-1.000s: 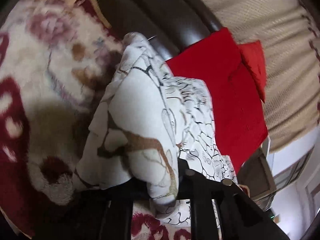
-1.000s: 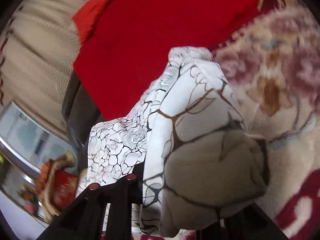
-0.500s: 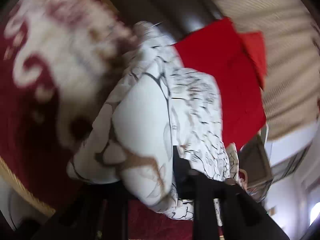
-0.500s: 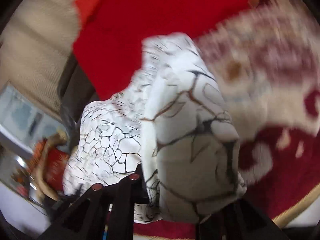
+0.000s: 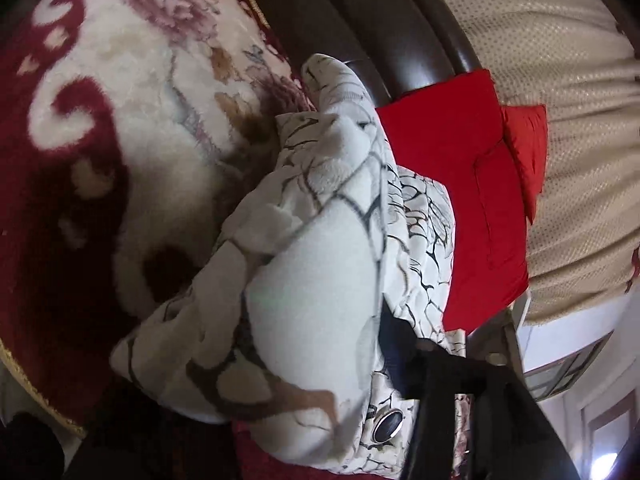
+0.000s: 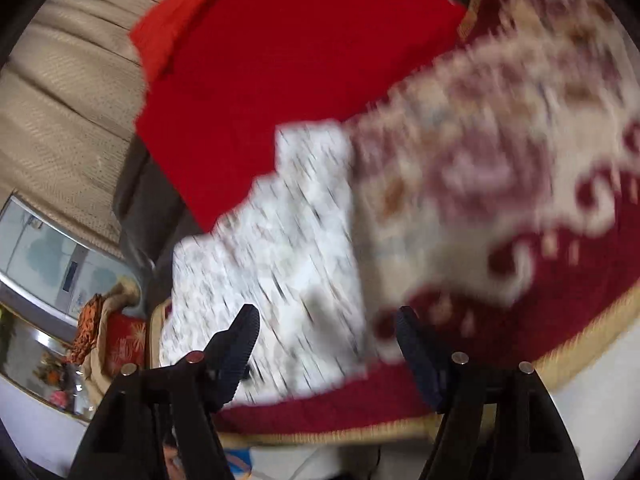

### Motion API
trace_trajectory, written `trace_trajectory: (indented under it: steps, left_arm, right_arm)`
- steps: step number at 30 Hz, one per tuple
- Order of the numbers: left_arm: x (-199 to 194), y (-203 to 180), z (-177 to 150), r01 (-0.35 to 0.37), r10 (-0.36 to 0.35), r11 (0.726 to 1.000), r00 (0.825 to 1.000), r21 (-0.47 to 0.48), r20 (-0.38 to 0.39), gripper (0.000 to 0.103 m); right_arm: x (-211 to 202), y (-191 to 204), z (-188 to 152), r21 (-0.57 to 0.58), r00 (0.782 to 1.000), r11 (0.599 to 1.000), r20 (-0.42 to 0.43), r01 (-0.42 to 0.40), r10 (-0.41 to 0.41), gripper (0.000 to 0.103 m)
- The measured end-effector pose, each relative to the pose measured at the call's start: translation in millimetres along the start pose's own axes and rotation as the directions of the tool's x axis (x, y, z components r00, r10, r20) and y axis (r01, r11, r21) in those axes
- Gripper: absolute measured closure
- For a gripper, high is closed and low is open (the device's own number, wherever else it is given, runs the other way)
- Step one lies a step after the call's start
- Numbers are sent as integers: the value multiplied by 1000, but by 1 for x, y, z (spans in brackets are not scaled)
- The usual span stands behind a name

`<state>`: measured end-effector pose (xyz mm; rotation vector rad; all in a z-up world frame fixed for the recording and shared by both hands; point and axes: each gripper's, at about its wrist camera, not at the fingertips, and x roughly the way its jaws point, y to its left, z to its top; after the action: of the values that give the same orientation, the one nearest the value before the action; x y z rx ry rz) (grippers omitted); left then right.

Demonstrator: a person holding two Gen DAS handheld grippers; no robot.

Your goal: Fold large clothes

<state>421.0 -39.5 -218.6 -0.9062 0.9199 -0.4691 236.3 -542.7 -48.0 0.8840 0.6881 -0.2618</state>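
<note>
The white fleece garment with a black and brown crackle print (image 5: pixel 320 264) lies bunched on the plush blanket of deep red and cream with pink flowers (image 5: pixel 100 128). In the left wrist view a thick fold of it rises right in front of the lens and hides most of the left tool (image 5: pixel 404 360); only one dark finger (image 5: pixel 394 344) shows, pressed against the cloth, so the tool appears clamped on the fold. A dark round button (image 5: pixel 387 424) sits on the garment's lower edge.

In the right wrist view the right tool (image 6: pixel 326 344) stands wide apart with nothing between its black ribbed fingers (image 6: pixel 242 344), hanging just above the flat part of the garment (image 6: pixel 280 232). This view is heavily smeared, so the print and the blanket (image 6: pixel 500 160) are hard to make out.

Beyond the garment lies a flat bright red cloth (image 5: pixel 460 184), touching its far edge, with a smaller orange-red piece (image 5: pixel 528 148) beside it. Behind them runs a dark brown padded headboard (image 5: pixel 360 12), then a beige woven curtain (image 5: pixel 560 60). No writing or label can be read anywhere.
</note>
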Motion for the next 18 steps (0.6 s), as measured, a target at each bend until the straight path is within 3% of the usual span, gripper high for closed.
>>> trace_trajectory:
  steps: [2,4,6,9,12,14,18]
  left_arm:
    - [4,-9,-2,-11,11,1000,1000,26,19,58]
    - [8,-13,-2,-14,14,1000,1000,28,20,58]
    - [14,-12,1,-16,16,1000,1000,7,10,41]
    - [25,-13,2,-16,16,1000,1000,-19,-2,33]
    - [29,-21,1,-25,25,1000,1000,15,11,33]
    - [32,-26,3,-29,29,999,999,23,17,33]
    - [31,-32,6,-25,24,999,999,29,33,42]
  right_arm:
    - [8,20,19,-63,999,998,37,-17,20,34]
    - [27,40,37,-114,998,993,54,-37,43,44]
    - [63,63,56,-155,999,988,38,-7,13,56]
    - [118,68,74,-111,999,993,-25,43,-46,60]
    - [181,30,77,22,971,990,-199,136,-129,62]
    - [179,23,77,56,982,992,-160,113,-103,62]
    - [157,53,73,-37,981,988,-121,150,-153,61]
